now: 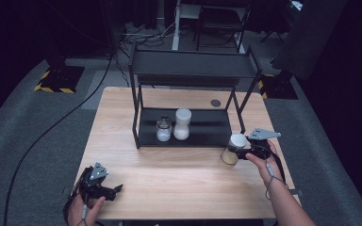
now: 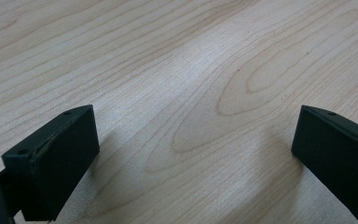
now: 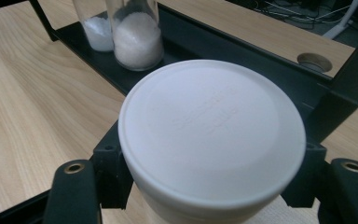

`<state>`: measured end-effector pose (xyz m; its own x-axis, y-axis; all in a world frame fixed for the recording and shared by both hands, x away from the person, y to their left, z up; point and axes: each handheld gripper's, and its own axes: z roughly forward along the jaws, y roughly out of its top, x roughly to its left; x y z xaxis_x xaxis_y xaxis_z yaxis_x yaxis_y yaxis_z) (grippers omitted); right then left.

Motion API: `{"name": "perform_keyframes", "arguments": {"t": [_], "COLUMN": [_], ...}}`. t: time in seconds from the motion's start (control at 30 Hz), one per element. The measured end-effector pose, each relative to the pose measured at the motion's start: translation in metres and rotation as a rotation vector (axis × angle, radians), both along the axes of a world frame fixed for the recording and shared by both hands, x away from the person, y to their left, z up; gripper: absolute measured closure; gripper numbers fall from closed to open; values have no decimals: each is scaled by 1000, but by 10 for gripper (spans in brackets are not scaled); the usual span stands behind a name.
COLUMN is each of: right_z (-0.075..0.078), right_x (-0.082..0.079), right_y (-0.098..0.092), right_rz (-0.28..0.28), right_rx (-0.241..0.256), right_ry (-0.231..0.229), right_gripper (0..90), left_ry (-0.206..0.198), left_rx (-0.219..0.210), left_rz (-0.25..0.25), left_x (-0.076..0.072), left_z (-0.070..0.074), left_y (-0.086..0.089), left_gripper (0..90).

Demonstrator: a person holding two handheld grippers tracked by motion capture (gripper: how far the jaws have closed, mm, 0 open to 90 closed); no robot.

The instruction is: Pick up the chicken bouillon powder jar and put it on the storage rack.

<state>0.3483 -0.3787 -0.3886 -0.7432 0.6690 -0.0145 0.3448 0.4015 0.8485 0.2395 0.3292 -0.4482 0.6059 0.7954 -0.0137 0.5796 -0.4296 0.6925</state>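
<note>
A jar with a white lid [image 1: 233, 148] and tan contents stands on the wooden table [image 1: 169, 174] just right of the black rack's lower shelf [image 1: 202, 127]. My right gripper [image 1: 242, 151] is shut on this jar, its jaws pressed against both sides under the lid [image 3: 212, 128]. Two jars of white powder sit on the lower shelf: a small one [image 1: 163, 129] and a taller one [image 1: 182, 124], also seen as the tall jar [image 3: 133, 35] in the right gripper view. My left gripper [image 1: 118, 189] rests low at the table's front left, open, with bare wood between its fingertips [image 2: 60, 154].
The black two-level rack [image 1: 193, 68] stands at the table's back middle, its posts beside the held jar. A round cable hole [image 1: 215, 102] lies behind it. Cables and equipment cover the dark floor beyond.
</note>
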Motion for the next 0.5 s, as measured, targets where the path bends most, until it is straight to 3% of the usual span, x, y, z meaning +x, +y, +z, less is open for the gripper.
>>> {"name": "perform_keyframes", "arguments": {"t": [0.5], "right_z": [41], "right_x": [-8], "right_y": [-1], "right_rz": [28], "right_rx": [20], "right_ry": [-23], "right_gripper": [338], "left_ry": [0], "left_rx": [0], "left_rz": [0], "left_x": [0], "left_z": [0], "left_y": [0], "left_gripper": [2]}}
